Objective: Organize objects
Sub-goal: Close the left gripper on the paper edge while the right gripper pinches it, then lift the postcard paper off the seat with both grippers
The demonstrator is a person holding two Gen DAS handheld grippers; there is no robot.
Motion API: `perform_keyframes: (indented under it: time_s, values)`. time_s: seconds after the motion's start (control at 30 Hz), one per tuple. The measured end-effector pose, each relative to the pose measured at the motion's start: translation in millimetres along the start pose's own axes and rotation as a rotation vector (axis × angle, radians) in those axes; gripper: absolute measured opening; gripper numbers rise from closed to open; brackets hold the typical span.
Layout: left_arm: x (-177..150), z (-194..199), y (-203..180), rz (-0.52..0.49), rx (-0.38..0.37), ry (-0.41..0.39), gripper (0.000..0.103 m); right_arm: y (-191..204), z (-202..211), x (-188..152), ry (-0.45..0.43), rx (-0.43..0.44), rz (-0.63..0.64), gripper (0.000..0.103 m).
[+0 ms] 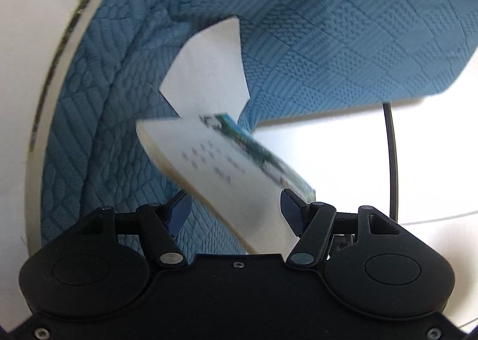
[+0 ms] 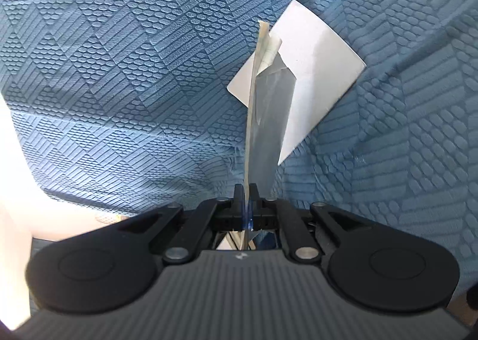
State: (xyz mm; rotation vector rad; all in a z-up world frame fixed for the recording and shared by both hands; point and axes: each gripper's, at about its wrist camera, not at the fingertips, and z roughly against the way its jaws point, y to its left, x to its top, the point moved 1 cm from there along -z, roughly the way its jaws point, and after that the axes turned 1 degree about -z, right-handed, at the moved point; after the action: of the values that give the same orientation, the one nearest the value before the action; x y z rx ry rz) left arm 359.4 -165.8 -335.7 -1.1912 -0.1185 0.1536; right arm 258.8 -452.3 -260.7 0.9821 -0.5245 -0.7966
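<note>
A thin book tilts between the spread jaws of the left gripper; the pads stand off its covers, so I judge it loose, though the blur leaves me unsure whether one edge touches the right pad. The right gripper is pinched tight on a thin sheaf of pages or a booklet, seen edge-on and standing up from the jaws, probably held so to keep it from flopping. Just beyond both, a white sheet lies flat on the blue quilted cover of what looks like a sofa. Far left in the left wrist view another book shows, partly cut off.
</note>
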Motion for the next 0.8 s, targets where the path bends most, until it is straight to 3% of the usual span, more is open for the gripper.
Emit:
perform_keyframes:
  time_s: [0.27, 0.47, 0.6, 0.8]
  values:
    - [2.3, 6.9, 13.1, 0.056, 0.012, -0.030, 0.055, -0.6, 17.7, -10.4, 0.024, 0.001, -0.013, 0.005]
    - [1.3, 3.1, 14.2, 0.026, 0.066, -0.022, 0.039, -5.5, 29.0, -12.4, 0.022, -0.009, -0.024, 0.005]
    - [-2.4, 0.8, 13.3, -0.003, 0.111, -0.011, 0.021, -9.2, 33.6, -12.5, 0.020, -0.025, -0.015, 0.006]
    - [-8.9, 0.2, 5.1, -0.083, 0.175, -0.011, 0.009, -18.8, 35.6, -11.5, 0.030, -0.086, -0.004, 0.009]
